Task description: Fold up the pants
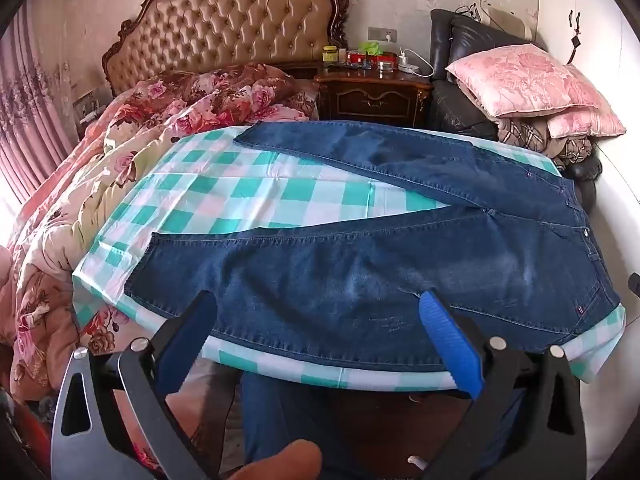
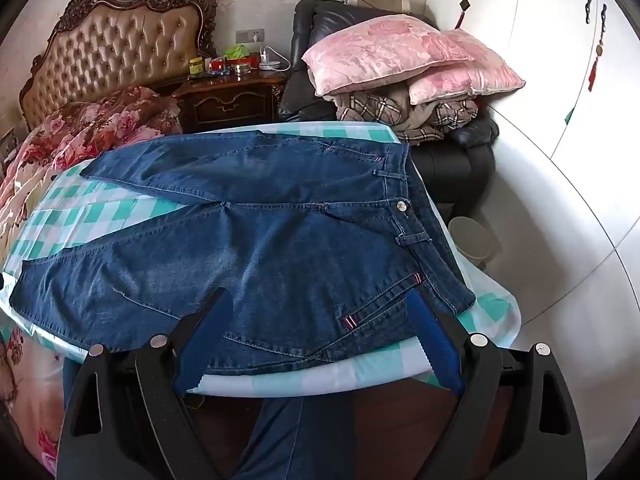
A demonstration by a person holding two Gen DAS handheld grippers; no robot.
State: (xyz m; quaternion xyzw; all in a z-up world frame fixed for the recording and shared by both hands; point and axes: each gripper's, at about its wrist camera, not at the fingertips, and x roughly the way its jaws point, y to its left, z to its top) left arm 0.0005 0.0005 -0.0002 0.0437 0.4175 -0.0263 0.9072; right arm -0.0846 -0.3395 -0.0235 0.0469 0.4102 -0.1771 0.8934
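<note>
Dark blue denim pants (image 1: 360, 248) lie flat, legs spread apart, on a green-and-white checked tablecloth (image 1: 224, 196). Small red-striped tags (image 2: 349, 321) on the pants show no readable words. Left gripper (image 1: 316, 300) and right gripper (image 2: 320, 300) hover over the pants' near edge, fingers wide, holding nothing.

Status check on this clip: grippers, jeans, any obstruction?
Left hand-held gripper open, right hand-held gripper open, both empty. Jeans spread flat, legs apart, unfolded, on checkered cloth. Nothing on them.
</note>
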